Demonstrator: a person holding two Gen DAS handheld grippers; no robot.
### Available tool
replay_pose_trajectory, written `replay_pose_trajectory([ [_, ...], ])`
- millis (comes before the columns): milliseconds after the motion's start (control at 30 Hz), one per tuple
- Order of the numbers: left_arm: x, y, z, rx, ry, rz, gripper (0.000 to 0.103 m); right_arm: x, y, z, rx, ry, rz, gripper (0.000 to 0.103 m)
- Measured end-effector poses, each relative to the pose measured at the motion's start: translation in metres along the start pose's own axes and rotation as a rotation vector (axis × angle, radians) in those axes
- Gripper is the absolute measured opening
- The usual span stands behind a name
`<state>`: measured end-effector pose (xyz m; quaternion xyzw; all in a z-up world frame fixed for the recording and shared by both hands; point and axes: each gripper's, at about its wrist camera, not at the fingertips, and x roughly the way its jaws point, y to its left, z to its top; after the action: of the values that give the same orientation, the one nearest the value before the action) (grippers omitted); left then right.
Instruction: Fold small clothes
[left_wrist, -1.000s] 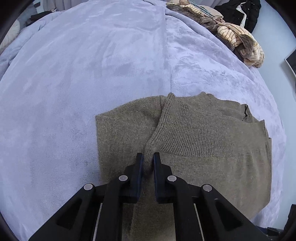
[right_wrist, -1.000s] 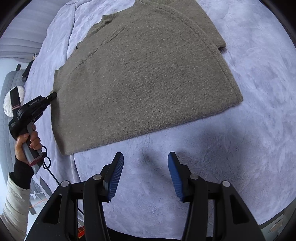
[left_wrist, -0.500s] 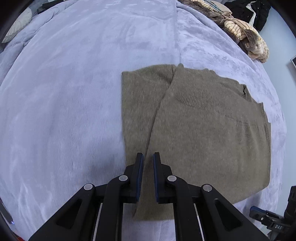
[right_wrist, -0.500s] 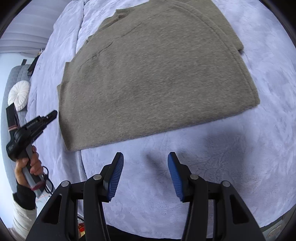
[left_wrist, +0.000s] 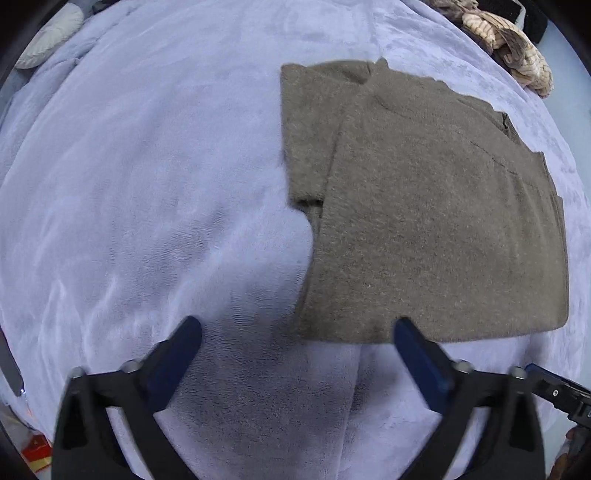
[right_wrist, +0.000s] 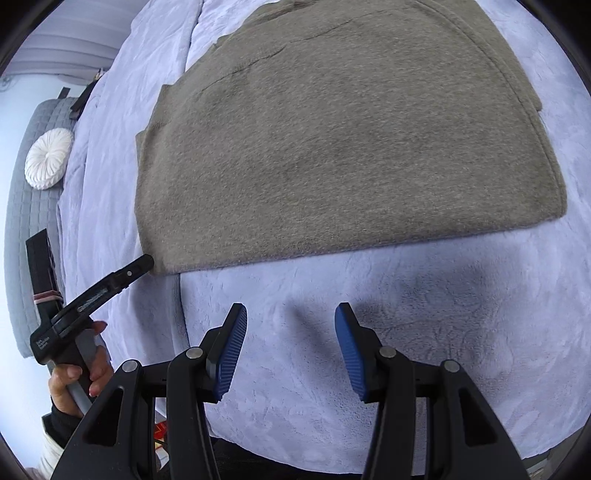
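- Olive-brown knit sweater (left_wrist: 436, 206) lies flat and folded on a pale lavender plush blanket (left_wrist: 147, 184); in the left wrist view it fills the right half of the frame.
- Long axis: in that view it runs from the hem edge nearest the camera up to the collar end at the top; one sleeve (left_wrist: 306, 140) is folded along the left side, parallel to that axis.
- Left gripper (left_wrist: 297, 334): jaws have just been opening and now stand wide apart, holding nothing; the right finger's tip overlaps the hem edge in the picture, though contact cannot be judged.
- Right gripper (right_wrist: 290, 347): jaws about half open, empty, above bare blanket just short of the sweater's near edge.
- In the right wrist view, a hand (right_wrist: 79, 380) holds the left gripper's handle at lower left, with its tip at the sweater's corner.
- Background: a round white cushion (right_wrist: 48, 159); striped clothes (left_wrist: 513, 48) heaped beyond the collar end.
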<state>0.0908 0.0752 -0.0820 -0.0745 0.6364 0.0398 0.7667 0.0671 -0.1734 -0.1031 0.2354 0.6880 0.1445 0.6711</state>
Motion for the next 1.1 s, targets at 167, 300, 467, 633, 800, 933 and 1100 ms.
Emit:
replay_pose_trajectory([
  [167, -0.009, 0.003, -0.005, 0.008, -0.002, 0.012, 0.103, 0.001, 0.003, -0.003, -0.012, 0.006, 0.008, 0.054],
  [300, -0.01, 0.009, -0.002, -0.025, -0.007, 0.023, 0.103, 0.005, 0.007, -0.004, -0.012, 0.009, 0.01, 0.076],
  [467, -0.002, 0.018, 0.005, -0.042, 0.034, -0.022, 0.103, 0.009, 0.008, -0.004, -0.004, 0.015, 0.033, 0.077],
  [633, -0.001, 0.022, 0.002, -0.051, 0.041, -0.051, 0.103, 0.021, 0.004, -0.005, 0.053, 0.04, 0.082, 0.077],
  [800, 0.004, 0.026, 0.004, -0.064, 0.05, -0.054, 0.103, 0.033, 0.005, -0.006, 0.078, 0.074, 0.115, 0.077],
  [933, 0.008, 0.029, 0.004, -0.067, 0.02, -0.081, 0.103, 0.041, 0.009, -0.002, 0.111, 0.074, 0.188, 0.077],
  [1100, 0.006, 0.048, 0.015, -0.126, -0.005, -0.146, 0.103, 0.057, 0.017, 0.009, 0.175, 0.051, 0.308, 0.078],
])
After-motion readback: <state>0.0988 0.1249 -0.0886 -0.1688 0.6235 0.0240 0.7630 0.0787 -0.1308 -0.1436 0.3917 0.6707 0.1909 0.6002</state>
